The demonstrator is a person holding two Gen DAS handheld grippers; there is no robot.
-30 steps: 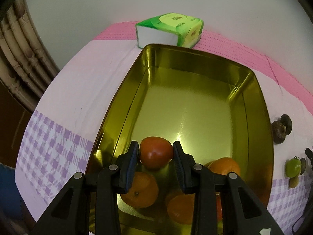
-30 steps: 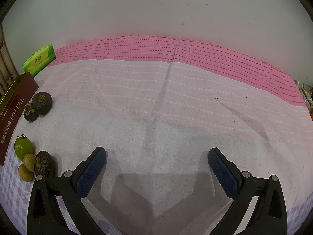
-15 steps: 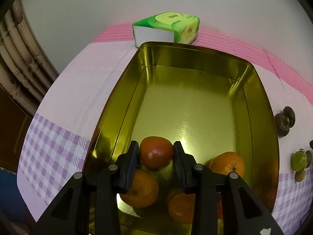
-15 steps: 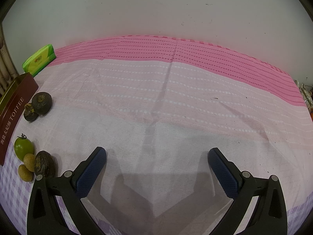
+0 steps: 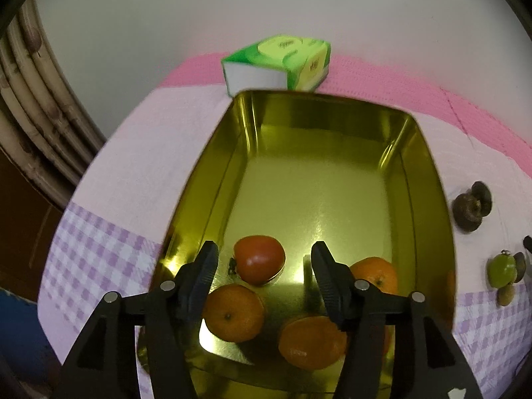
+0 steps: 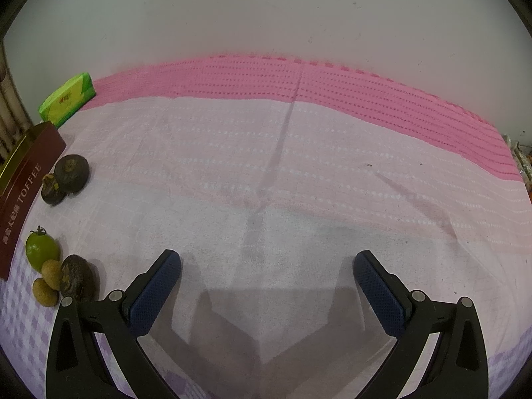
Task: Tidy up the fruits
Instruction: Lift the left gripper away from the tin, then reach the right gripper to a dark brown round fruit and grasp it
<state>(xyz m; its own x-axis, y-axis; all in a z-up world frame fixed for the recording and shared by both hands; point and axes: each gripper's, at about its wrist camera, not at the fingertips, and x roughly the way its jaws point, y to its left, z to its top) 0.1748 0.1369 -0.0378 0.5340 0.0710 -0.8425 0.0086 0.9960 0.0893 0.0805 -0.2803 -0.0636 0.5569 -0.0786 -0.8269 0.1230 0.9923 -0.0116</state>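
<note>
A red tomato [image 5: 259,259] is seen lying on the floor of the gold tin [image 5: 429,179], near the tin's close end; its stem end is turned toward the tin's left wall, so its axis runs across the tin. It is flanked by the pads of the left hand-held gripper [image 5: 264,261], whose jaws are opening; no pad is pressed on it. Three oranges [image 5: 232,312] are set in the tin nearer than the tomato. The tin's long axis is pointed away toward a green tissue pack [image 5: 279,63], which is placed just beyond the tin's far rim. To the right of the tin, dark round fruits [image 6: 71,169], a green tomato [image 6: 41,249] and small tan fruits [image 6: 45,292] are laid on the desk's cloth [image 6: 299,183], which is pale pink with a deeper pink band by the plain wall [image 6: 266,10] and lilac checks at the close edge. The right hand-held gripper [image 6: 267,266] is held wide open over bare cloth, with nothing gripped.
</note>
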